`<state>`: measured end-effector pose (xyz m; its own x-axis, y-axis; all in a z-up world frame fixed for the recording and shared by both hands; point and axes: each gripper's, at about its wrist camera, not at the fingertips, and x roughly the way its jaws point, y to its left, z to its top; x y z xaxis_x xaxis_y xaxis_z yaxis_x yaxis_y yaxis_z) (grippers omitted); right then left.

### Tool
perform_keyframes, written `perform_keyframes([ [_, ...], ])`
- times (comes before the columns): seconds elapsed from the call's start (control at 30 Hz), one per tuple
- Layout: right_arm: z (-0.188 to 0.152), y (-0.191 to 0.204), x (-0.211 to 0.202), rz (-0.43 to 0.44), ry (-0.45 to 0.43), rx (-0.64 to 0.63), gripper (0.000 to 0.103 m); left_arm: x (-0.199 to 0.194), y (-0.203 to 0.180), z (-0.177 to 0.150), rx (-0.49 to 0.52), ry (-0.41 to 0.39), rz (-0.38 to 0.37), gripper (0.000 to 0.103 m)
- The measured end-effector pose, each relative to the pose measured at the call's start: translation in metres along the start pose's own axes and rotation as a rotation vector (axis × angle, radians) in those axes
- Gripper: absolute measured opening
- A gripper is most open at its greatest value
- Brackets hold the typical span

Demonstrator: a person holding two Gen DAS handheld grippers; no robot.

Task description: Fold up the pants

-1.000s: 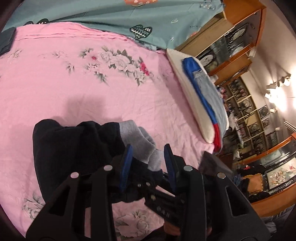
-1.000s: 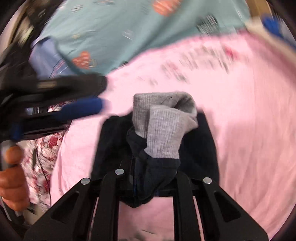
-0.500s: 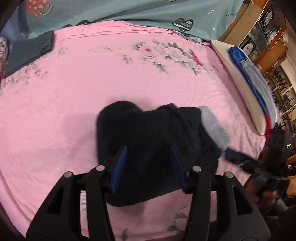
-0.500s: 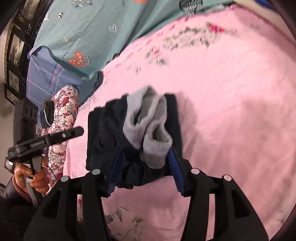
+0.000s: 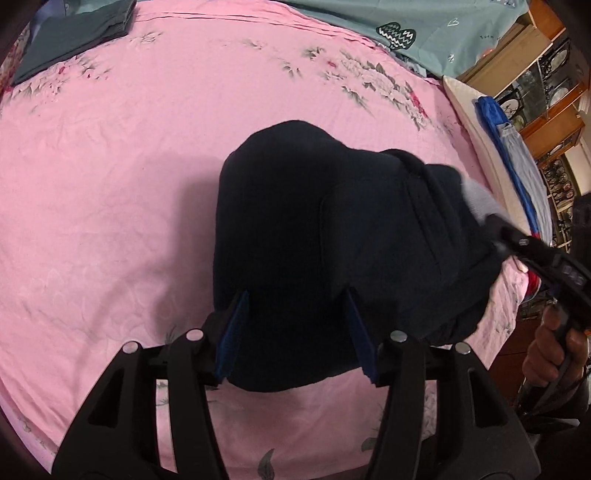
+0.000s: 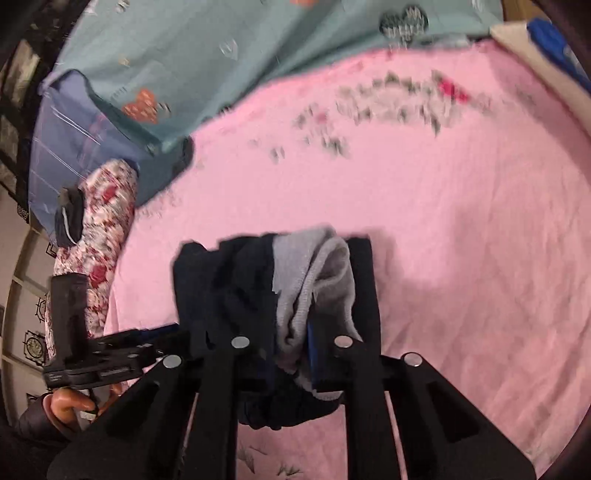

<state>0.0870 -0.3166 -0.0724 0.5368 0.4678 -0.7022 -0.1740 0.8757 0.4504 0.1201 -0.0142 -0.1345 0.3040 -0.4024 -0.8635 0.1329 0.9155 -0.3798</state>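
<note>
Dark navy pants (image 5: 314, 240) with grey cuffs (image 6: 317, 280) lie bundled on the pink floral sheet (image 5: 110, 184). My left gripper (image 5: 295, 332) hovers low over their near edge. Its jaws are opening, and the dark cloth sits between the blue pads (image 5: 232, 332) without being squeezed. My right gripper (image 6: 291, 343) is closing on the cuff end, its blue pad (image 6: 314, 350) pressed against grey and navy fabric and lifting it slightly. In the left wrist view the right gripper (image 5: 517, 240) reaches in from the right. The left gripper (image 6: 155, 332) enters the right wrist view from the left.
A teal patterned quilt (image 5: 424, 29) borders the far side of the sheet. A folded dark grey cloth (image 5: 74, 33) lies at the far left. A white pillow (image 5: 476, 129) bearing blue and grey cloth and wooden cabinets (image 5: 546, 85) are at the right. A floral cushion (image 6: 107, 229) stands left.
The left gripper let go, swung over and down onto the pants' dark end, jaws widening. The right gripper opened, then shut on the grey cuffs and rose.
</note>
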Motion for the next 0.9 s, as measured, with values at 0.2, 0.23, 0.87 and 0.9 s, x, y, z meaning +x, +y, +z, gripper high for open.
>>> perform_keyframes([
  [0.2,-0.044,-0.048,0.039,-0.112,0.141,0.122,0.023,0.007,-0.001,-0.003,0.033,0.027,-0.01,0.06],
  [0.23,-0.045,-0.054,0.034,-0.089,0.129,0.174,0.025,0.006,-0.002,-0.002,0.041,0.032,-0.007,0.06],
  [0.87,0.015,-0.001,0.024,-0.004,0.087,-0.054,0.01,0.021,-0.004,0.012,0.072,0.064,-0.039,0.068],
  [0.9,0.017,0.01,0.008,0.005,0.017,-0.1,0.01,0.02,-0.003,0.013,0.068,0.062,-0.044,0.07],
])
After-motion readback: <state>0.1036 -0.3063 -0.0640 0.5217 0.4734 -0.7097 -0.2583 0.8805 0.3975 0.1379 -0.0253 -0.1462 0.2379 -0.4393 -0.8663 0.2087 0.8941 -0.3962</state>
